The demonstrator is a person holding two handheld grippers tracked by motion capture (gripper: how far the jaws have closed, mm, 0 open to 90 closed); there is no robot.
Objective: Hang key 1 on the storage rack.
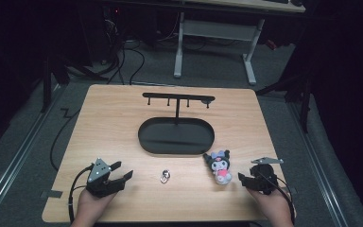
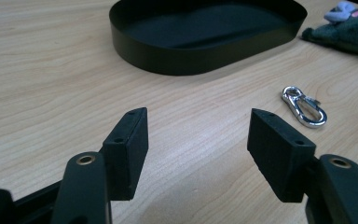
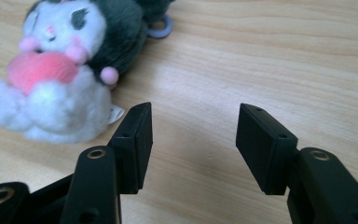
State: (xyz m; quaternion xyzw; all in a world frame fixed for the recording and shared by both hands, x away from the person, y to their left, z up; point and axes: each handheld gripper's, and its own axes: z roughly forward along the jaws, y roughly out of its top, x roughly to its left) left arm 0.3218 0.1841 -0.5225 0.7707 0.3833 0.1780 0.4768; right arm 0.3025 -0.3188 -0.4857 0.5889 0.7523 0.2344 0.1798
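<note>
A small plush toy point(image 1: 220, 168) with a dark hood and a pink heart lies on the wooden table, front right. My right gripper point(image 1: 242, 178) rests just to its right, jaws apart. In the right gripper view the toy point(image 3: 60, 70) lies left of the open gripper point(image 3: 193, 108), with bare wood between the pads. A silver metal clasp point(image 1: 165, 176) lies at front centre. My left gripper point(image 1: 123, 170) sits at the front left, open. Through the left gripper view the clasp point(image 2: 304, 106) lies ahead and right of that gripper point(image 2: 198, 114).
A black oval tray point(image 1: 176, 136) sits mid-table, with a thin black rack of pegs point(image 1: 177, 99) rising from its far side. The tray wall point(image 2: 205, 60) stands beyond the left jaws. Cables trail from both grippers over the front edge.
</note>
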